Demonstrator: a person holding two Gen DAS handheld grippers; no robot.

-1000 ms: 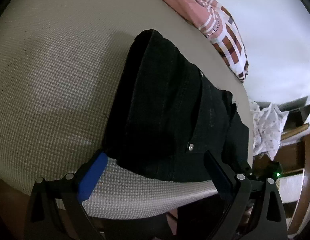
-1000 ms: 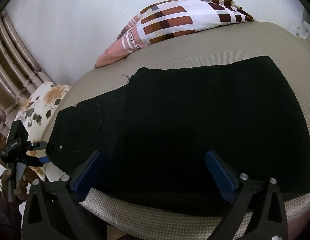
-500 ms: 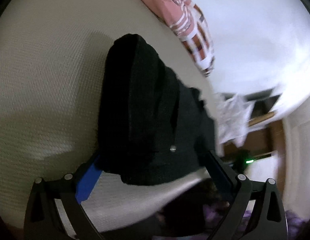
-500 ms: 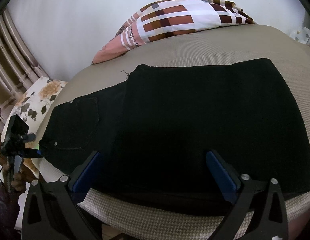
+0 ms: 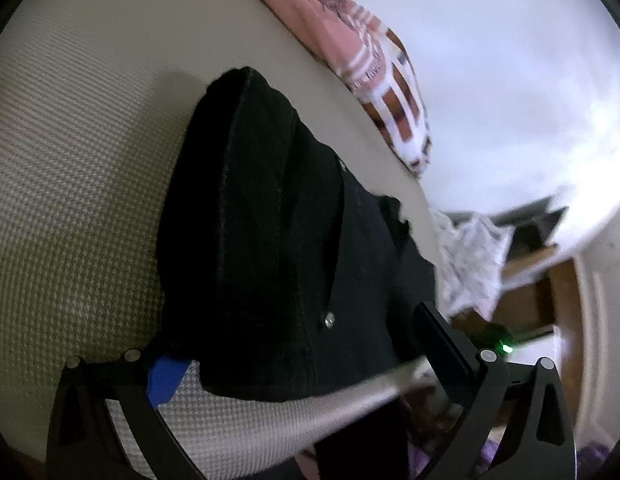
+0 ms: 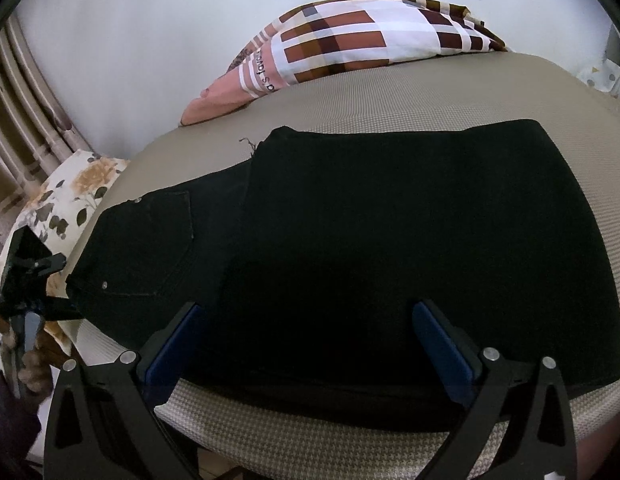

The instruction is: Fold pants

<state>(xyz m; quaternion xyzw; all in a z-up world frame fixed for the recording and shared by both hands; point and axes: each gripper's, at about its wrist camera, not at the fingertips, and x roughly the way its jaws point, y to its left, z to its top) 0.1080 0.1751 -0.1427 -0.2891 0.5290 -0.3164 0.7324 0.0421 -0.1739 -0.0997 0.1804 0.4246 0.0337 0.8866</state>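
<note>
Through the left wrist camera we see the left claw (image 5: pixel 298 344) wide open and holding nothing, its two fingers spread at 7 and 5 o'clock at the near edge of the bed (image 5: pixel 70 168). The view is tilted, so the bed slopes up toward 11 o'clock. Between the fingers lies the one pair of black pants (image 5: pixel 278 240), folded over itself; a metal rivet (image 5: pixel 329 322) shows near the waist end closest to us. The blue pad of the 7 o'clock finger (image 5: pixel 166 376) sits just beside the pants' near edge; we cannot tell whether it touches the cloth. One checked pillow (image 5: pixel 373 84) lies at 1 o'clock against the white wall (image 5: pixel 509 80). A green light (image 5: pixel 507 348) glows at 4 o'clock; that part is blurred.

Through the right wrist camera we see the right claw (image 6: pixel 306 344) level and also spread wide, gripping nothing, its two blue-padded fingers (image 6: pixel 443 348) over the pants' (image 6: pixel 389 240) near edge. The pants lie flat across the bed (image 6: pixel 429 92), the folded legs covering the centre and right, the waist with a back pocket (image 6: pixel 150 240) reaching toward 9 o'clock. We count two rivets on that pocket. The left claw (image 6: pixel 60 280) appears at 9 o'clock beside the waist end, held by a hand (image 6: pixel 32 372). The checked pillow (image 6: pixel 349 44) is at 12 o'clock, a floral pillow (image 6: pixel 66 200) at 9 to 10 o'clock.
</note>
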